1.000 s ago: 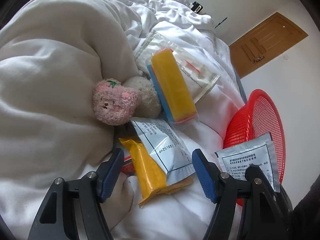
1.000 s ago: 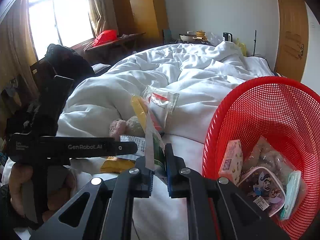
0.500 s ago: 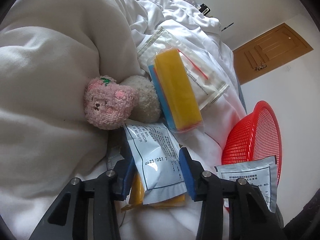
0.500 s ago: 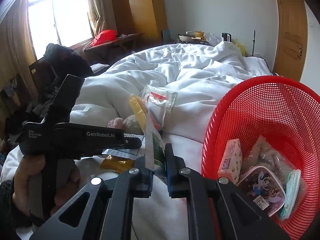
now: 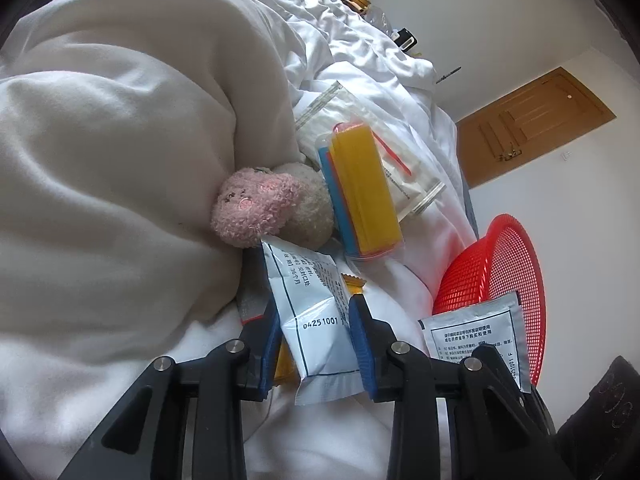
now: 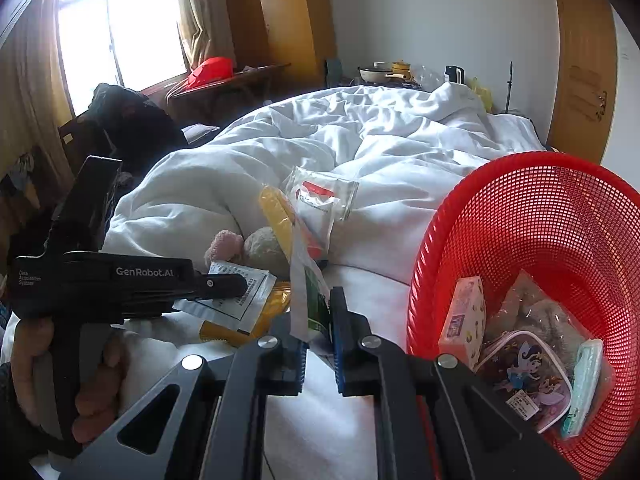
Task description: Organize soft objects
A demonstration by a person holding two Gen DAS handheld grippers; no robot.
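My left gripper (image 5: 316, 320) straddles a silver foil pouch (image 5: 312, 300) lying on a yellow packet (image 5: 354, 282). Its jaws are closing, and both blue pads touch the pouch's sides. From the right wrist view, the left gripper (image 6: 224, 282) reaches over that pouch (image 6: 236, 300). My right gripper (image 6: 318, 320) is shut on a second silver pouch (image 6: 308, 280), held upright beside the red basket (image 6: 540, 220). A pink plush toy (image 5: 256, 208) and a beige plush (image 5: 308, 208) lie just beyond, next to a yellow and blue pack (image 5: 364, 196).
The basket holds a pink box (image 6: 460, 320), a cartoon pouch (image 6: 524, 376) and a pale tissue pack (image 6: 584, 384). A clear zip bag (image 5: 384, 148) lies on the rumpled white duvet (image 5: 120, 160). A person's hand (image 6: 92, 380) grips the left tool. A wooden door (image 6: 580, 60) is behind.
My left gripper has moved forward over the silver pouch, and its jaws have narrowed from wide apart to touching the pouch's sides. The right gripper and its pouch have stayed still.
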